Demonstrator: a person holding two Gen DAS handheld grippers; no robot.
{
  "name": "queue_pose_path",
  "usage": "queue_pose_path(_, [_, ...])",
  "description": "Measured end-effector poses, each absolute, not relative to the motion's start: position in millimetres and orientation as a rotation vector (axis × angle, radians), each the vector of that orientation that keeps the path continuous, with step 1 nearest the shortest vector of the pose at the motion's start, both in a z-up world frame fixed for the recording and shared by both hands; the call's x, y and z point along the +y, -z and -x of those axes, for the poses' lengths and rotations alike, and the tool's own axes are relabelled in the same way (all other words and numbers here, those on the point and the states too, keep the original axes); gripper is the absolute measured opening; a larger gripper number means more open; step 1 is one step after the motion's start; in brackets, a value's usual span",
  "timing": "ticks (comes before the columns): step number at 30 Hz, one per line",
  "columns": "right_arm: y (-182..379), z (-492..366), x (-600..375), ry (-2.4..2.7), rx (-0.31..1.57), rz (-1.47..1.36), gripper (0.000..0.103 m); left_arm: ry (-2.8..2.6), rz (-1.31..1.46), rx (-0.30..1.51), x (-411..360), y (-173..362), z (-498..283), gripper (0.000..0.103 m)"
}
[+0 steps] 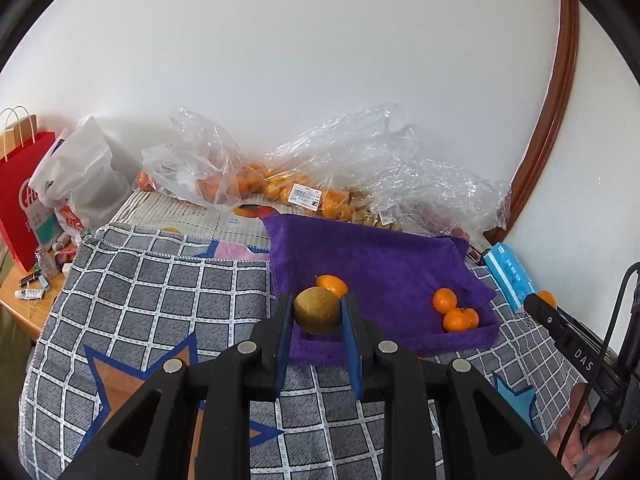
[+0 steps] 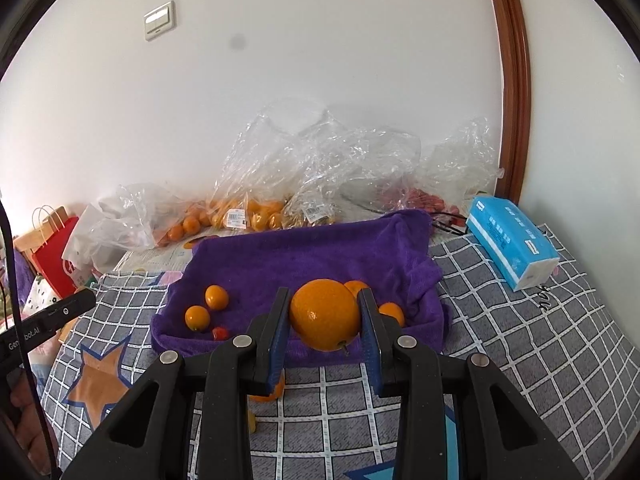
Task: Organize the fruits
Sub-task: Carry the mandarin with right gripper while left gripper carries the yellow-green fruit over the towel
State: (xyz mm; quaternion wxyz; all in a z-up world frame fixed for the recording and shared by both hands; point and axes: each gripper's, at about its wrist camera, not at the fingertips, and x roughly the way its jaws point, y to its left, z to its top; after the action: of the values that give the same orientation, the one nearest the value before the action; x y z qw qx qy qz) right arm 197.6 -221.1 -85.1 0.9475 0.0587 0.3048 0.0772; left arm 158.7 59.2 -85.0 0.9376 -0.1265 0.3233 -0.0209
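Note:
My left gripper [image 1: 317, 312] is shut on a brown-green round fruit [image 1: 317, 310], held above the near left edge of the purple towel-lined tray [image 1: 384, 264]. A tangerine [image 1: 332, 285] lies just behind it and two more [image 1: 454, 312] lie in the tray's right corner. My right gripper [image 2: 325, 316] is shut on a large orange [image 2: 324, 314], held above the tray's near edge [image 2: 304, 256]. In the right wrist view, two small oranges [image 2: 206, 308] and a small red fruit [image 2: 219, 333] lie at the tray's left, and tangerines [image 2: 391, 312] are partly hidden behind the orange.
Clear plastic bags of oranges [image 1: 280, 184] and other fruit line the wall behind the tray. A blue tissue pack [image 2: 512, 240] lies right of the tray. A red paper bag [image 1: 20, 200] stands far left. Another orange [image 2: 268, 394] lies on the checked cloth [image 2: 520, 340] under my right gripper.

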Motion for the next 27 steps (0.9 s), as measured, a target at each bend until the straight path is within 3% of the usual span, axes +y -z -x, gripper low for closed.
queue_pose_path(27, [131.8,-276.5,-169.6,-0.205,0.710,-0.082,0.033,0.029,0.318,0.725,81.4,119.0,-234.5,0.023])
